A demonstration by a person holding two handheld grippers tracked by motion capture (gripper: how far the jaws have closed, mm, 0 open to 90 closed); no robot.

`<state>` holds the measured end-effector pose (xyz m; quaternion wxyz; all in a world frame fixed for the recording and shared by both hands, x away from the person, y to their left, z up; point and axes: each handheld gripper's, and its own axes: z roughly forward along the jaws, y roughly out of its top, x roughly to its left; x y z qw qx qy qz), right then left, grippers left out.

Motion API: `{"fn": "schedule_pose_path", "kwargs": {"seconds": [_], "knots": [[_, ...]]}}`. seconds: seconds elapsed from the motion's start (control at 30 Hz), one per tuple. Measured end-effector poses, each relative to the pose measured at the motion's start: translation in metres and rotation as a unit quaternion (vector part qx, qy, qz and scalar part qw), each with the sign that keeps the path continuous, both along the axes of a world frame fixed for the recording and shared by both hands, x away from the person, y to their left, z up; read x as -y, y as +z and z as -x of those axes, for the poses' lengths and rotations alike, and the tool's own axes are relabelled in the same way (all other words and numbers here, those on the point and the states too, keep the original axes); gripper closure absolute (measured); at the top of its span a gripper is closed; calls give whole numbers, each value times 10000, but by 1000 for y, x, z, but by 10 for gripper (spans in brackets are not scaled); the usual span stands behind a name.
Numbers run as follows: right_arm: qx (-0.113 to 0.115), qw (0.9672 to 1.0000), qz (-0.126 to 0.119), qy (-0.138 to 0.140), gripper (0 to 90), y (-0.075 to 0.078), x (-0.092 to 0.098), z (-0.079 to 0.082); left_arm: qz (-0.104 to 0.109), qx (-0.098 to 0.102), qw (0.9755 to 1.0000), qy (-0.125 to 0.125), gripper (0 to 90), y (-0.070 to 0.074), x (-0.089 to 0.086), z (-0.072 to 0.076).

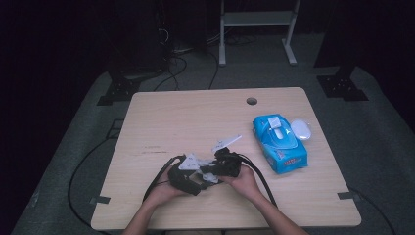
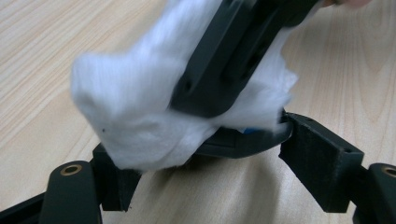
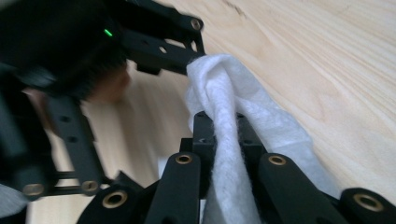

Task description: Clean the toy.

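Pinching a white tissue [image 3: 229, 154] between its jaws, the right hand-held gripper [image 3: 223, 135] is clenched on it

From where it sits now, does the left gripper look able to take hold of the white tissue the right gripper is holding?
Probably yes. The left gripper stands open with the white tissue hanging right between its fingers. The right gripper, shut on the tissue, crowds in from above, but nothing blocks a closing pinch.
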<state>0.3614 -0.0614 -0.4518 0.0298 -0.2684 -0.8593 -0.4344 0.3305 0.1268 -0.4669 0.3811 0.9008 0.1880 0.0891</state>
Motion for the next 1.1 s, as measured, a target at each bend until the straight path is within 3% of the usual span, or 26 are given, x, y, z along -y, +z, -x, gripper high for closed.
{"fn": "schedule_pose_path", "kwargs": {"seconds": [0.17, 0.43, 0.63, 0.9, 0.97, 1.1], "knots": [[162, 9992, 270, -237, 821, 1, 7, -7, -50, 11, 10000, -20, 240, 0, -1, 0], [274, 9947, 549, -820, 818, 2, 49, -20, -41, 8, 10000, -21, 241, 0, 0, 0], [269, 9910, 562, -1182, 817, 1, 80, -23, -60, -4, 10000, -35, 242, 0, 1, -1], [201, 9884, 571, -1394, 817, -7, 99, -20, -53, -10, 10000, -34, 242, 1, -1, 0], [55, 9877, 495, -1483, 818, -10, 107, -19, -48, -4, 10000, -35, 241, 1, -1, 0], [79, 9863, 528, -1562, 819, -13, 115, -14, -51, -10, 10000, -32, 242, 1, 0, 0]]}}
